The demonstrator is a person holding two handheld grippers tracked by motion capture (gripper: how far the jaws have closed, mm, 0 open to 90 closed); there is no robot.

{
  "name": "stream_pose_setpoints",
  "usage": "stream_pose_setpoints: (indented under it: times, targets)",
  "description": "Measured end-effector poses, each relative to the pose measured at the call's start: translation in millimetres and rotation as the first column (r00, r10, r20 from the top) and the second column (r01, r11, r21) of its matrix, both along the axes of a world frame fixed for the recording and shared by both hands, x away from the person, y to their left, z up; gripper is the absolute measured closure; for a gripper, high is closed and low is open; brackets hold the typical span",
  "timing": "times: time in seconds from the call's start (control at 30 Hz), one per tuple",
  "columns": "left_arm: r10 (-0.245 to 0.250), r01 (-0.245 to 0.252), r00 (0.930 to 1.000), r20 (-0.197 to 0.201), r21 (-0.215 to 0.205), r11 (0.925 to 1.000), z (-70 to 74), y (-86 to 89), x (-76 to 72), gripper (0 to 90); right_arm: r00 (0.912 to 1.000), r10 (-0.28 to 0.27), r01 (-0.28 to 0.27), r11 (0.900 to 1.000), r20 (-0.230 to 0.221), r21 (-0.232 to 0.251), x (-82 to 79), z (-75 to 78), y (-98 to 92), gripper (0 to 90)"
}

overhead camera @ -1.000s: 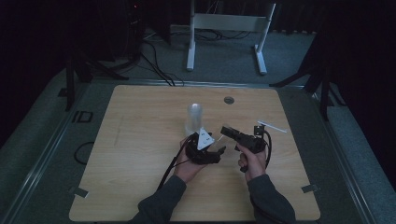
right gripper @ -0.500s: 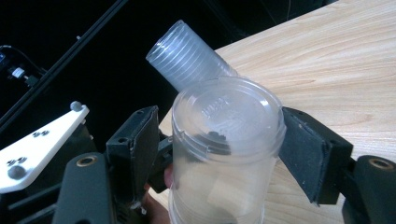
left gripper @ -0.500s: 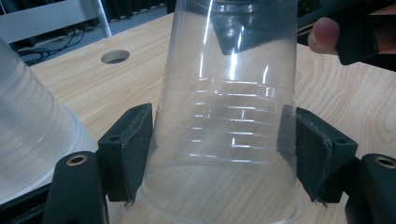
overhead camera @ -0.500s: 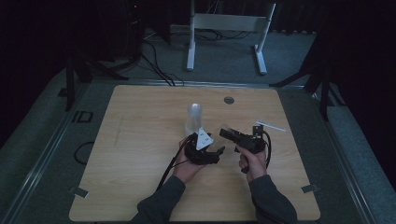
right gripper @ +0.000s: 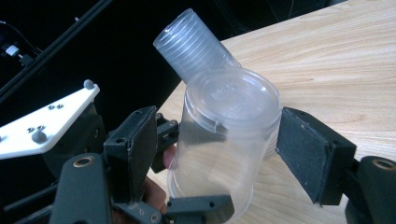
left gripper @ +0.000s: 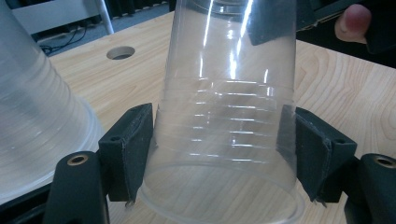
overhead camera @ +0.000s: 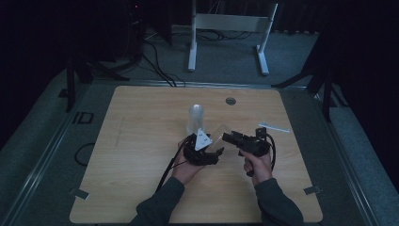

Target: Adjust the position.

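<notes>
A clear plastic cup (left gripper: 224, 107) lies tilted between the jaws of my left gripper (left gripper: 219, 149). Both pads press its ribbed wall near the rim, so the gripper is shut on it. In the right gripper view the cup's base (right gripper: 231, 100) faces the camera between the jaws of my right gripper (right gripper: 219, 154). Those jaws have just been opening, and the right pad (right gripper: 308, 149) stands off the cup. From above, the left gripper (overhead camera: 214, 153) and right gripper (overhead camera: 228, 137) meet at the table's middle. An upside-down stack of clear cups (overhead camera: 195, 117) stands just behind them.
The stack of cups (left gripper: 37, 116) is close to the left jaw. A thin white strip (overhead camera: 274, 127) lies right of the right hand. A round hole (overhead camera: 230, 100) is in the wooden table (overhead camera: 141, 141) near its far edge. A white frame (overhead camera: 230, 28) stands beyond the table.
</notes>
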State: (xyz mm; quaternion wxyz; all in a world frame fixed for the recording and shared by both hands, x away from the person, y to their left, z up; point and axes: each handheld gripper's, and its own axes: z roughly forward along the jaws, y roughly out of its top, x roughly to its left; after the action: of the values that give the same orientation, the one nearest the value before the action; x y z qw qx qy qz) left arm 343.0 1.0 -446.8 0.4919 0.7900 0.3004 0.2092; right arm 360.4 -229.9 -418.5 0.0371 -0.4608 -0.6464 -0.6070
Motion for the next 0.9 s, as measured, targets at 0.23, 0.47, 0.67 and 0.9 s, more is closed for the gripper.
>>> stream_pose_setpoints:
  times: [0.23, 0.47, 0.67, 0.9]
  targets:
    - [0.001, -0.001, 1.0, -0.001, -0.004, 1.0, 0.9, 4.4, 0.2, 28.1, 0.9998, 0.011, -0.01, 0.999, 0.015, -0.045, -4.8, -0.9, -2.5, 28.5]
    - [-0.003, 0.003, 1.0, -0.009, -0.012, 0.9999, 2.7, 9.0, 1.0, 28.2, 0.9997, 0.018, -0.016, 0.997, 0.019, -0.075, -6.9, -3.1, -5.9, 29.3]
    - [-0.015, 0.014, 0.9998, -0.01, -0.014, 0.9998, 5.2, 12.9, 0.7, 28.3, 0.9989, 0.039, -0.036, 0.992, 0.026, -0.117, -8.4, -4.5, -7.4, 32.0]
    - [-0.032, 0.031, 0.9993, -0.022, -0.015, 0.9994, 7.6, 18.4, 1.0, 28.3, 0.9981, 0.054, -0.048, 0.985, 0.031, -0.164, -9.5, -4.8, -8.4, 32.3]
